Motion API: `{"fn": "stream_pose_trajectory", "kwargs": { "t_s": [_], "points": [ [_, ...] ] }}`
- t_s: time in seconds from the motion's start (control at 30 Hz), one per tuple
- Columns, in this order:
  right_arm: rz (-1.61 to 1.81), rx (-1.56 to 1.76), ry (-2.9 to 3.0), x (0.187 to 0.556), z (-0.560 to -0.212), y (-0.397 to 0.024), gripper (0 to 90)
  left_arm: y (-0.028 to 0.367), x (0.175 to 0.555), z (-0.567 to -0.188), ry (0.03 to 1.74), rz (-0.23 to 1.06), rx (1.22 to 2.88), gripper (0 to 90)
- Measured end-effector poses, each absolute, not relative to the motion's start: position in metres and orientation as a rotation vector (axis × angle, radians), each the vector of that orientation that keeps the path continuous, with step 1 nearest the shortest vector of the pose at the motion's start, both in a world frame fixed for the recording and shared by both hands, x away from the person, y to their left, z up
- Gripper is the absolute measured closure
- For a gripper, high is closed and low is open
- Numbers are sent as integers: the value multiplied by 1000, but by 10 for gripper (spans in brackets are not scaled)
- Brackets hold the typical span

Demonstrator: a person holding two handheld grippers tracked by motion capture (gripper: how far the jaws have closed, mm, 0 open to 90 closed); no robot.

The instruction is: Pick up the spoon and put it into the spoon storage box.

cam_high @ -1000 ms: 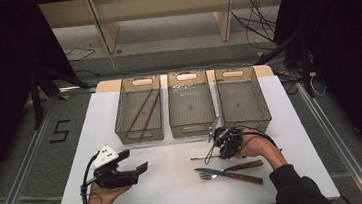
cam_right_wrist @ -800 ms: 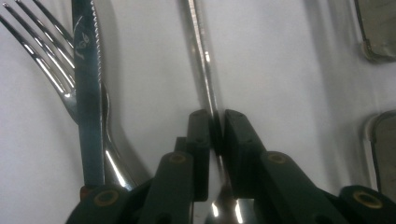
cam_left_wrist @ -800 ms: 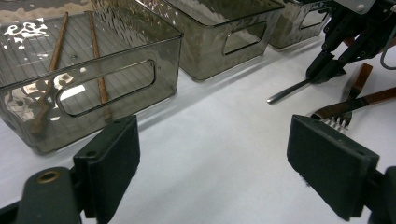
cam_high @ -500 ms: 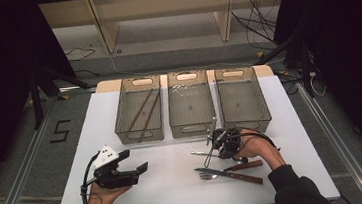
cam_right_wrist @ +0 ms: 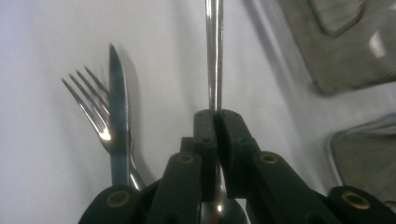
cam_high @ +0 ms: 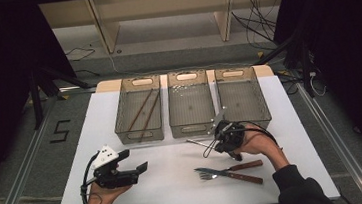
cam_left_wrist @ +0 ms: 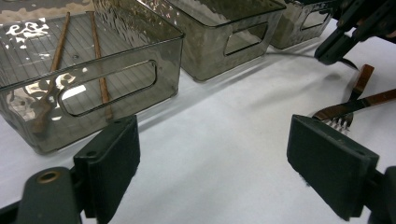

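- While idle at the left, left gripper [cam_high: 134, 170] hovering low, jaws wide, nothing between.
- Further right, right gripper [cam_right_wrist: 216, 122] clamped on spoon [cam_right_wrist: 214, 56] handle — thin, stiff, slippery steel, probably light; best gripped mid-handle, near bins [cam_high: 193, 127].

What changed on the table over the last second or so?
Very little. The right gripper keeps its jaws clamped on the thin shiny metal utensil, which has only shifted slightly near the three clear grey plastic bins. The left gripper stays open and idle. The wooden-handled fork and wooden-handled knife lie unmoved.
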State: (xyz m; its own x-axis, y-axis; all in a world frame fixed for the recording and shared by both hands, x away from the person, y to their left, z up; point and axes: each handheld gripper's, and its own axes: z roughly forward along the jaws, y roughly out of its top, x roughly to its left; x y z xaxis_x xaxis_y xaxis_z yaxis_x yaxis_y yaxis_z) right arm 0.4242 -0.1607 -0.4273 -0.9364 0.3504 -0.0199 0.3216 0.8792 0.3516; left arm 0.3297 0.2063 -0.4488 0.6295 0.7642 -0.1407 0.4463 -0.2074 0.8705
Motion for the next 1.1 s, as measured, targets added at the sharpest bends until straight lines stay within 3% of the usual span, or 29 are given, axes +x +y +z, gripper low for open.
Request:
{"fn": "stream_pose_trajectory", "kwargs": {
  "t_s": [0.5,1.1],
  "points": [
    [997,801,2714,440,-380,-159,861,209,329,-449,971,405,1811,167],
    [1143,981,2540,473,-355,-144,861,211,329,-449,978,422,1789,167]
  ]
}}
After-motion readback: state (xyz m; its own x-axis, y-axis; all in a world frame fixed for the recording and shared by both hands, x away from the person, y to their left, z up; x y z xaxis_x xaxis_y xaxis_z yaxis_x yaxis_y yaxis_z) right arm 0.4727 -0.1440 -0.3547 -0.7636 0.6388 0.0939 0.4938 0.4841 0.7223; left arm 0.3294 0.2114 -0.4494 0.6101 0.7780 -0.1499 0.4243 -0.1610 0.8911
